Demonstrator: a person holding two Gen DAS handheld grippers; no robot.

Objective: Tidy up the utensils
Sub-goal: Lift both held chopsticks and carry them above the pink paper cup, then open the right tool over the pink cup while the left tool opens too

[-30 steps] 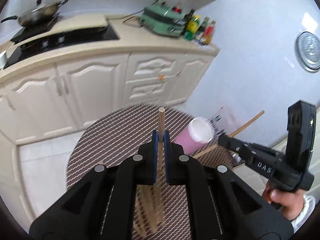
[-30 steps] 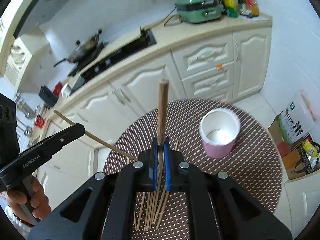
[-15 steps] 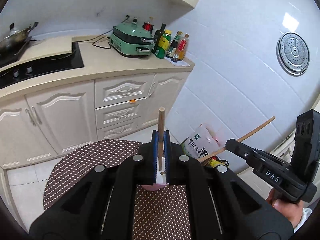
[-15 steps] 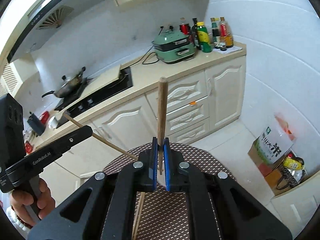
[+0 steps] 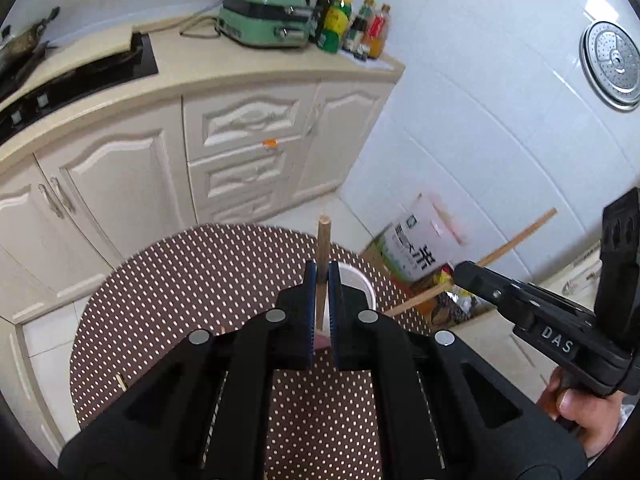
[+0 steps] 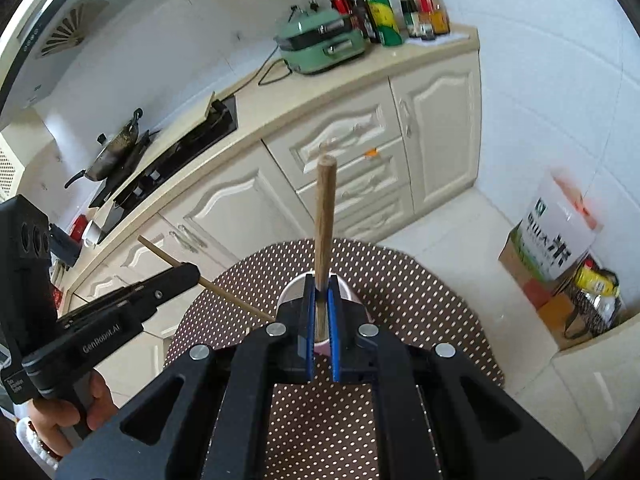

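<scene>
In the left wrist view, the left hand-held gripper (image 5: 322, 280) is pinching a chopstick (image 5: 322, 248) between its blue pads, the stick standing upright with its blunt end above the fingertips and its lower end dipping into the cup (image 5: 356, 280) just behind the jaws. The cup, white inside and pink outside, stands on a round brown table (image 5: 180, 292) dotted with white. At the right edge the right hand-held gripper (image 5: 460, 272), held by a hand (image 5: 576, 412), grips a second chopstick (image 5: 516, 240) that slants up to the right, its lower end reaching toward the cup. Behind the table stand cream cabinets (image 5: 240, 152), a green appliance (image 5: 264, 20) and a row of bottles (image 5: 352, 24) on the counter, and a rice bag (image 5: 420, 248) on the floor by the wall. In the right wrist view, the right hand-held gripper (image 6: 322, 284) is pressed on its chopstick (image 6: 325, 216), held upright over the cup (image 6: 296, 288), whose rim shows just behind the fingertips; whether the stick's tip is inside the cup cannot be told. At the left the left hand-held gripper (image 6: 192, 272), in a hand (image 6: 68, 416), holds its chopstick (image 6: 224, 292) slanting down toward the cup. A wok (image 6: 116, 148) sits on the black stove (image 6: 168, 160).
</scene>
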